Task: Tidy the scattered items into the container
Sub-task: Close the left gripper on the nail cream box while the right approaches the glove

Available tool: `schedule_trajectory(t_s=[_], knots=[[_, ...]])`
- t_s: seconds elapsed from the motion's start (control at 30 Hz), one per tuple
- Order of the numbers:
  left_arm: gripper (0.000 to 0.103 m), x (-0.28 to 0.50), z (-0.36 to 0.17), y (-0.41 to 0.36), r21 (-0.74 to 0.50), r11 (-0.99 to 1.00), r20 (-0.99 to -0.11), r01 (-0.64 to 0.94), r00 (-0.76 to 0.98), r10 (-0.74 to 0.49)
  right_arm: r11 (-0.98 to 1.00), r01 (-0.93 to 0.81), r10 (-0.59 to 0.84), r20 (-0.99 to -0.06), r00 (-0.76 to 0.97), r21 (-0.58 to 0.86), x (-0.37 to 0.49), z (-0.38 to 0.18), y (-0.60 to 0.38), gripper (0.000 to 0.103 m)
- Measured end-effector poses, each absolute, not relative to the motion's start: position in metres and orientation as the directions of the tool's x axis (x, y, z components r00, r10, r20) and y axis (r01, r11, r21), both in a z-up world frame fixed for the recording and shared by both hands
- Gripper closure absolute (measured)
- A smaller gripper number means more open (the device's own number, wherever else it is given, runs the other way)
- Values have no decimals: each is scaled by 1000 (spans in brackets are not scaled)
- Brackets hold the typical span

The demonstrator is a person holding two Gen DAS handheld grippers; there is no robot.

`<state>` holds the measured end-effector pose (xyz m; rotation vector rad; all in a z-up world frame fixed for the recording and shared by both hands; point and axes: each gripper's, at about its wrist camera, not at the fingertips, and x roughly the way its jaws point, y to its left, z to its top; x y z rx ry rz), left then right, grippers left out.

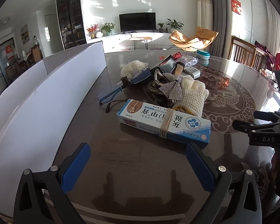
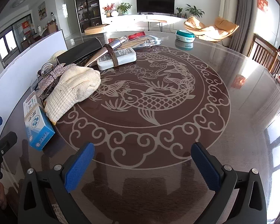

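The left gripper (image 1: 138, 165) hangs just above the dark round table (image 1: 140, 168), its blue-padded fingers (image 1: 75, 165) spread wide apart with nothing between them. Just beyond its fingertips, a little to the right of the gap, lies a blue and white carton (image 1: 164, 124) with a rubber band wrapped around it, flat on the table and angled across the view. The right gripper (image 2: 142, 165) is likewise spread wide and empty, over the bare patterned part of the table (image 2: 158, 130); the same carton (image 2: 37, 128) sits well off to its left, near the left fingertip but not between the fingers.

Behind the carton the scattered things lie in a loose heap. A cream knitted glove (image 1: 191, 95) rests against the carton's far side, with a sparkly bow clip (image 1: 170, 87) partly on top of it. Left of these is a pair of glasses (image 1: 119, 91), one lens tilted up, and beyond them a white fluffy cloth (image 1: 133, 68). Further back, a black box (image 2: 82, 53) leans among the pile beside a white bar (image 2: 119, 57) tied with brown cord to a slim tube (image 2: 113, 45). A bundle of sticks in a clear wrapper (image 2: 143, 41) lies behind that, and a teal and white round tin (image 2: 184, 35) stands apart near the far edge.

Along the left side of the table stands the white container (image 1: 52, 93), its tall wall beside the heap; its inside is not visible.
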<state>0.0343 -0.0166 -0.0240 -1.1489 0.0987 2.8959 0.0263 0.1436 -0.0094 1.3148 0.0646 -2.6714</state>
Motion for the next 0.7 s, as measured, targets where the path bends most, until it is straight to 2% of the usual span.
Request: schedule_trajectory(t_s=[0.23,0.33,0.43,0.5,0.6,0.7], knots=[[0,48,-20,-48,-8,-1000,-704,10,-710,-1,-964,265,-136,-808,-574,-26,-9,-15,97,0],[0,48,-20,-50,10,-1000,-715,17,-699,-19,-946,325,-190,-818,-543,5,-9,-16,81,0],[0,52,-19,-48,27,-999,-709,20,-704,-33,-876,481,-309,-812,-495,40,11,-15,55,0],[0,53,-18,-46,13,-1000,-707,10,-707,-16,-840,543,-317,-809,-495,-3,28,-16,43,0],[0,51,-16,-39,1,-1000,-716,-28,-698,19,-855,510,-244,-792,-559,-96,42,-16,53,0],[0,49,-14,-29,4,-998,-719,-70,-694,46,-911,407,-196,-802,-565,-64,35,-17,85,0]])
